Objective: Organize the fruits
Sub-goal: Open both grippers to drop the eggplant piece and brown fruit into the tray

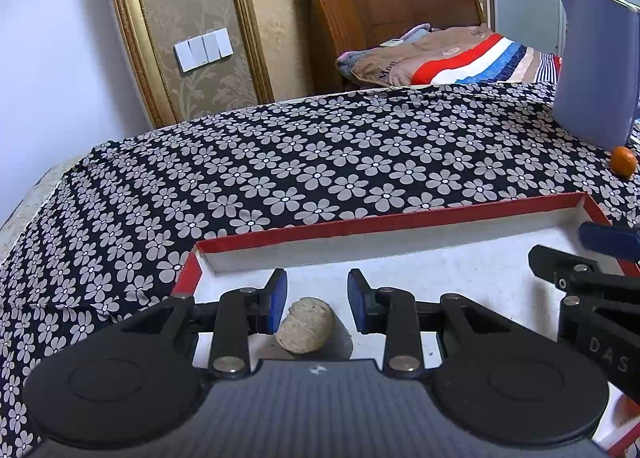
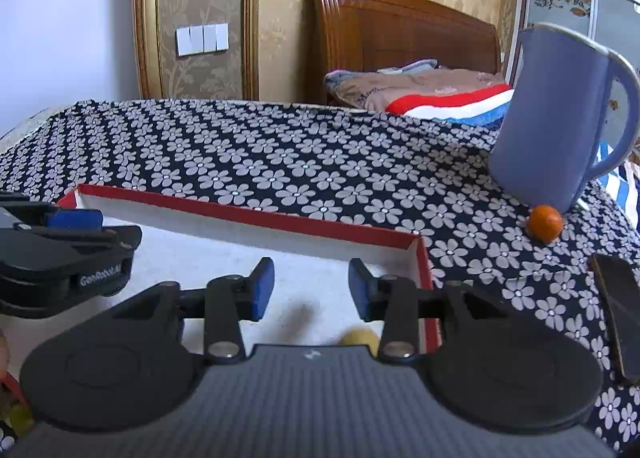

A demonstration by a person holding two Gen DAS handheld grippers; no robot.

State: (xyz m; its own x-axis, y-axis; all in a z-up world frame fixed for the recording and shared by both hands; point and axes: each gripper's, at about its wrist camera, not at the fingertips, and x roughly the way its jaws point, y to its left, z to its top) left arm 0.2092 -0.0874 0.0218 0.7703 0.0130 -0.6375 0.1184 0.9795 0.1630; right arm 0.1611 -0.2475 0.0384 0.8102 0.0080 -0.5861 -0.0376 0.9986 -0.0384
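Left fingers: the blue pads (image 1: pixel 279 300) of the left gripper (image 1: pixel 317 300) are seen set apart, with a gap between them; nothing is pressed by them.
Right fingers: the pads (image 2: pixel 262 288) of the right gripper (image 2: pixel 311 289) are seen parted — no object is clamped between them.
Brown fruit: a rough, tan, oval fruit (image 1: pixel 306 325) is lain on the white floor of the box, low in the gap of the left gripper, nearer the left pad than the right one; whether that pad is touched cannot be told.
Yellow fruit: a small yellow fruit (image 2: pixel 360 338) is seen only in part, under the right finger of the right gripper and behind the gripper body; it is inside the box, near its right wall, and is not gripped.
Orange fruit: a small orange (image 2: pixel 545 224) is left outside the box on the cloth, just in front of the jug base.
Box: a shallow red box (image 1: pixel 400 218) with a white inside is placed on the cloth; both grippers are held over it — the left above its left part, the right above its right corner.
Jug: a blue jug (image 2: pixel 556 118) with a handle is stood upright beyond the orange.
Cloth: a dark flowered cloth (image 1: pixel 320 154) is spread over the table.
Background: a wooden headboard (image 1: pixel 380 18) and a striped pillow (image 1: pixel 460 58) are seen behind.
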